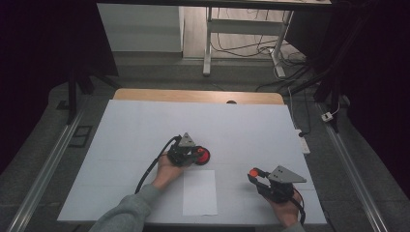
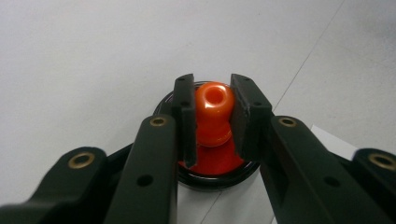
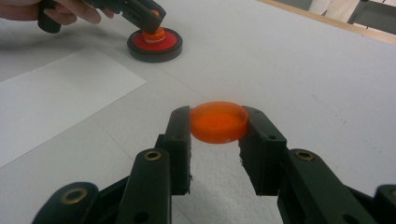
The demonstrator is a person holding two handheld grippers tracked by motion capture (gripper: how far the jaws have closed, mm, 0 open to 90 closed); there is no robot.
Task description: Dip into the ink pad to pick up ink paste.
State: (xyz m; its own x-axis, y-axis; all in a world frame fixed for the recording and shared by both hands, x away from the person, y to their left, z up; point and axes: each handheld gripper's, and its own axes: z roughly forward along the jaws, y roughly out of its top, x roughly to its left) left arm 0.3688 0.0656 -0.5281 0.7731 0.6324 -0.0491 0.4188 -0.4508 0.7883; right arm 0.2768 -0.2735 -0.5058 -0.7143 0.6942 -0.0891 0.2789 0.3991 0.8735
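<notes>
Orange, glossy and round, the shallow cap (image 3: 218,122) sits pinched in my right tongs (image 3: 218,140) near the table's 4 o'clock. My left tongs (image 2: 212,119) squeeze an orange knob (image 2: 213,109) upright on a red-and-black disc (image 3: 154,44), centre, beside 1 white sheet (image 1: 199,192).

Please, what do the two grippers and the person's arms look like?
Both the left gripper and the right gripper are black, with two flat-padded jaws, brass-coloured rivets, a grey three-cornered plate on top and a black trailing cable. The left forearm wears a grey sleeve.
</notes>
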